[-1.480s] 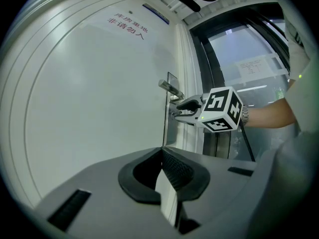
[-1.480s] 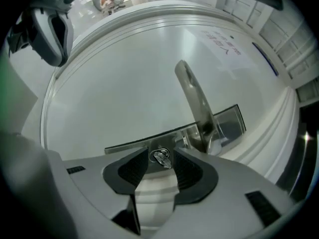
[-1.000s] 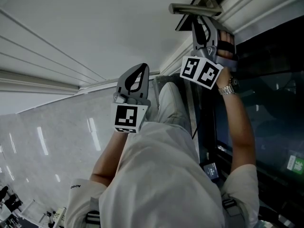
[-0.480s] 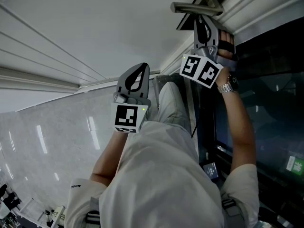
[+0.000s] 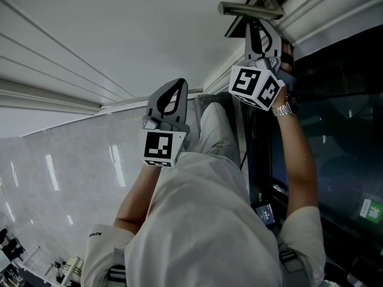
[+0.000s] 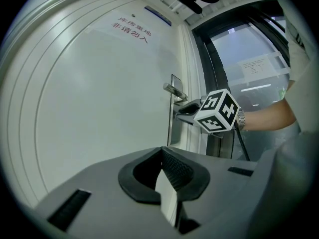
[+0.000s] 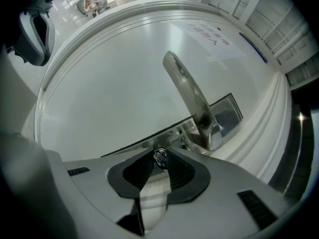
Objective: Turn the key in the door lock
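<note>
A small metal key [image 7: 160,159] sticks out of the lock plate [image 7: 227,112] just below the silver lever handle [image 7: 192,96] of the white door [image 5: 131,34]. My right gripper [image 7: 160,155] points level at the lock. Its jaws have just been closing and now pinch the key's head between the ribbed pads. In the head view that gripper [image 5: 255,28] reaches up under the handle [image 5: 248,9]. My left gripper [image 5: 177,84] hangs away from the door with its jaws together and nothing in them [image 6: 160,152].
A dark glass panel [image 5: 335,118] stands right of the door frame. A notice with red characters [image 6: 132,28] is stuck high on the door. The person's white shirt [image 5: 203,220] fills the lower middle, and glossy floor [image 5: 60,178] lies at the left.
The right gripper has rolled at the lock, so its marker cube shows a different face. The left gripper has not moved.
</note>
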{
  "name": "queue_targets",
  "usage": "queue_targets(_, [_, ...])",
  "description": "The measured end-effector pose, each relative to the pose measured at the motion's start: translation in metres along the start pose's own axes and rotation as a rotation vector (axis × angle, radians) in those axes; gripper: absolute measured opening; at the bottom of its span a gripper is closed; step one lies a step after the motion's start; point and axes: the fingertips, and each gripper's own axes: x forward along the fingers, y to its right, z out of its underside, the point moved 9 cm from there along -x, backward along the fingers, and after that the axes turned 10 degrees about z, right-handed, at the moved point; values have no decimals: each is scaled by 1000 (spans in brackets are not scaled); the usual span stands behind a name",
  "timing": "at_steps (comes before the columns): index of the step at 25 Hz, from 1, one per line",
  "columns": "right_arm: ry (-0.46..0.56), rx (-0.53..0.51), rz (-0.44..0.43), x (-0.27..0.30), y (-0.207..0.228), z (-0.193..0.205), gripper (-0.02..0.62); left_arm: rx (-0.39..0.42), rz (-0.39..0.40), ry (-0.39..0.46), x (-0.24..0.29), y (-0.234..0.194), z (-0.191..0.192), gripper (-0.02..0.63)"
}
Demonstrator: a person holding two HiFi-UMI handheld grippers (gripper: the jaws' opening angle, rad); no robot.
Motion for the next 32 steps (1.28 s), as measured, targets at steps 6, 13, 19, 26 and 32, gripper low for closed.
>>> queue_targets(6, [-36,159,13,0,4,-2,72,-1,2,3,1,1,-1,8])
queue_targets(13, [-60,244,32,0,5,-4,72,2,5,3,2,2,-2,8])
queue_targets(19, [-71,288,37,-1,6,-5,72,5,10,10,3,1,-4,8])
queue_targets(26, [-98,375,23,0,10,-6,59,2,13,12,3,0,-4,8])
queue_targets(32, [-93,499,15,1,13,-3,11,3,13,9,2,-2,-4,8])
